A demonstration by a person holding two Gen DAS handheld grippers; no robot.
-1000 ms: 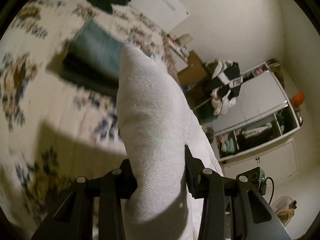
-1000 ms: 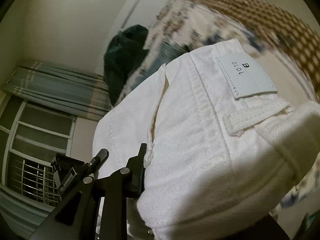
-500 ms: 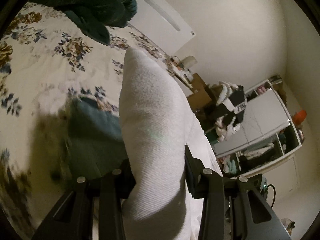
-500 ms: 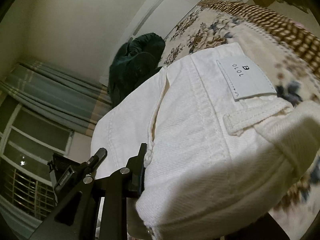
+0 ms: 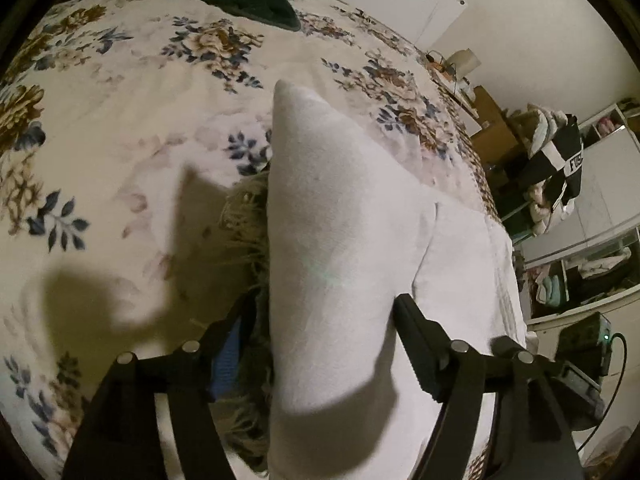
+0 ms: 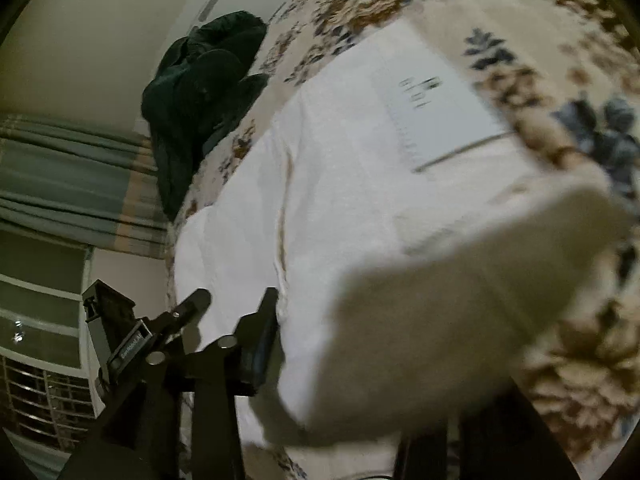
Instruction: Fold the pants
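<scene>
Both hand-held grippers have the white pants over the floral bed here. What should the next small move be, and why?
Probably lower the pants onto the bedspread before letting go. The left hand-held gripper is shut on a thick fold that stands above the bed, and the right hand-held gripper holds the waistband end near the label, so the cloth looks lifted, not laid flat.

My white pants (image 5: 344, 240) lie bunched over the floral bedspread, a folded ridge rising toward me; their brand patch (image 6: 436, 108) faces up, blurred.
</scene>
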